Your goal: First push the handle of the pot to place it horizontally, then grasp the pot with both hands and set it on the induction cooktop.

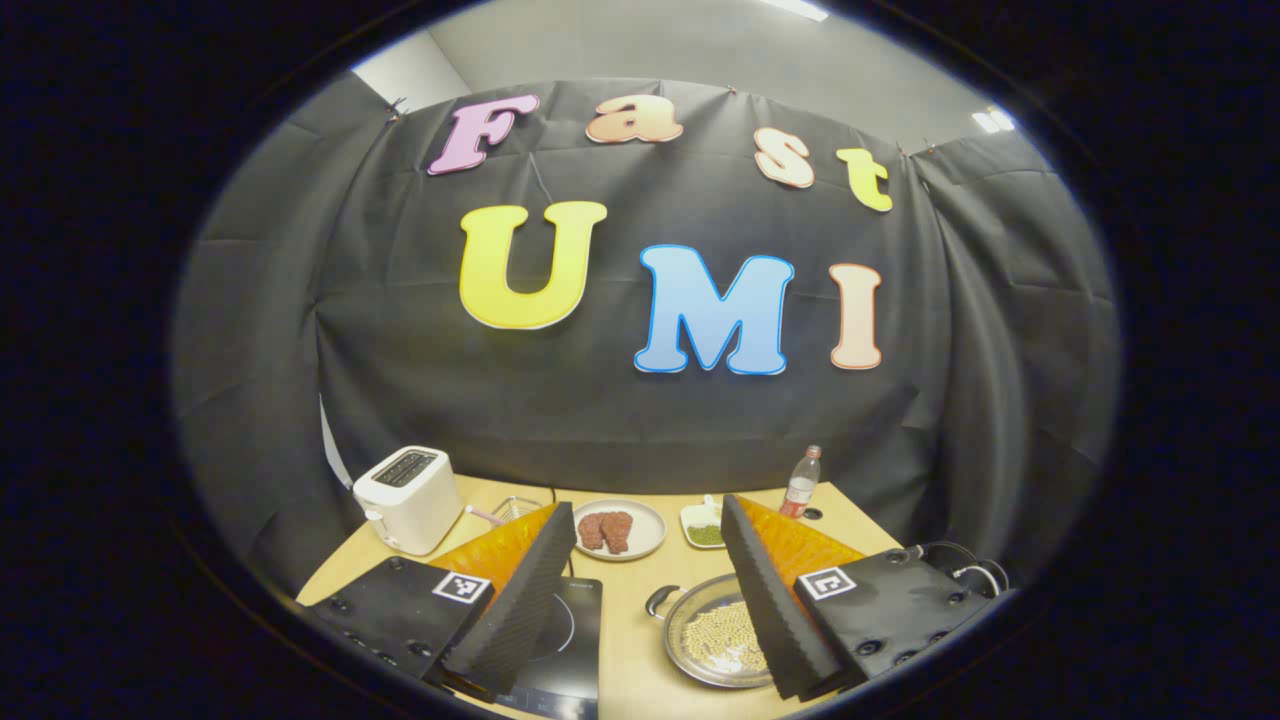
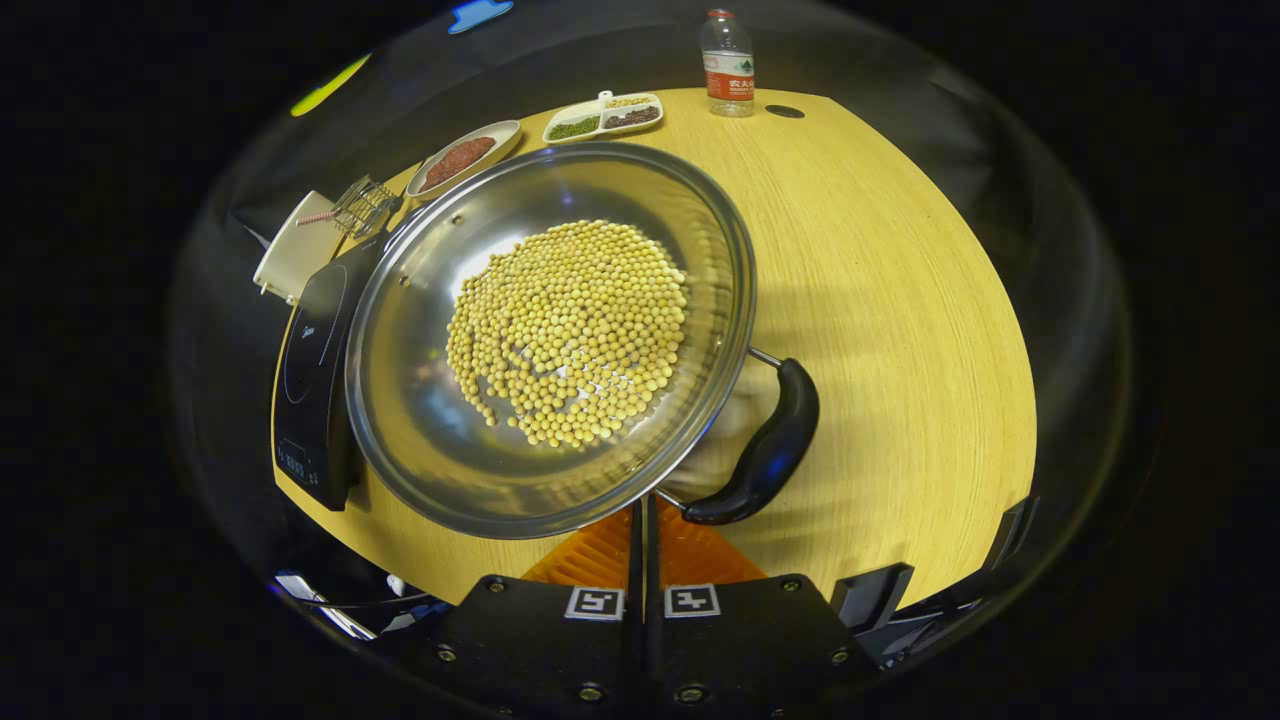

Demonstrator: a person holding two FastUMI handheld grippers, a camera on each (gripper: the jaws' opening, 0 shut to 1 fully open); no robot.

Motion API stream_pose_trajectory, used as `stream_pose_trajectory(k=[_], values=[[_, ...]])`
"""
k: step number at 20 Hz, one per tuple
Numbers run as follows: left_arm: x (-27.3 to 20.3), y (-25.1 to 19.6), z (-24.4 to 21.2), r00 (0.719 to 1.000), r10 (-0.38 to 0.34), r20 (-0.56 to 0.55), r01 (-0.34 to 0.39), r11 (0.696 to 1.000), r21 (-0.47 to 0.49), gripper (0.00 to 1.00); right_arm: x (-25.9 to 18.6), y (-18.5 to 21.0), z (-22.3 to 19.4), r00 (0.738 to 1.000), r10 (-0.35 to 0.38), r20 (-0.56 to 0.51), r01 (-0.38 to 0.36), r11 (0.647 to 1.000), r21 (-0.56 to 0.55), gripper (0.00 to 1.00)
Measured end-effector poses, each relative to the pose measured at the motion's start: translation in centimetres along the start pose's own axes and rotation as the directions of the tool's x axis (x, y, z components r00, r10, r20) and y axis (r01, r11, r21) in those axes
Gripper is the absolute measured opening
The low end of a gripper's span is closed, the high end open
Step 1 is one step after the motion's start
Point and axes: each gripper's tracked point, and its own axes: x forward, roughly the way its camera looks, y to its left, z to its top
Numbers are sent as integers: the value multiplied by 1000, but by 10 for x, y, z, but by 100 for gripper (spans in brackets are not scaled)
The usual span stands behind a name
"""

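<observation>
A: Where's the pot sitting?

B: The wide shiny steel pot of yellow beans (image 2: 550, 335) is resting on the light wooden bench (image 2: 900, 300), just ahead of the right tool (image 2: 643, 520), beside the black induction cooktop (image 2: 315, 370) and not on it.

A: Tool states?

B: The right tool's fingers are pressing together with nothing between them, tips at the rim next to the curved black side handle (image 2: 765, 450). The left tool (image 1: 648, 590) is hanging spread and empty above the bench, cooktop under its left finger, pot under its right.

A: Step?

B: Looks like the handle push is in hand. Next, I'd say: nudge the handle sideways until it's lying level, then open both tools for the rim.
</observation>
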Motion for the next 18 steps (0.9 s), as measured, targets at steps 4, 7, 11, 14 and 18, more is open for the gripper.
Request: stream_pose_trajectory(k=[4,7,11,14,18], values=[[2,-10,8,1000,9,17,-9,1000,14,99,1,-16,10,1000,-10,4,10,1000,-10,2],[0,-15,9,999,26,21,-27,999,28,99,4,-24,16,1000,-14,3,14,1000,-24,2],[0,-18,8,999,49,23,-50,998,38,99,6,-35,26,1000,-20,1,20,998,-51,2],[1,-22,9,998,66,24,-67,997,43,96,9,-43,36,1000,-31,5,31,997,-70,2],[2,-29,9,996,81,20,-82,995,54,99,11,-51,47,1000,-30,7,31,996,-89,2]])
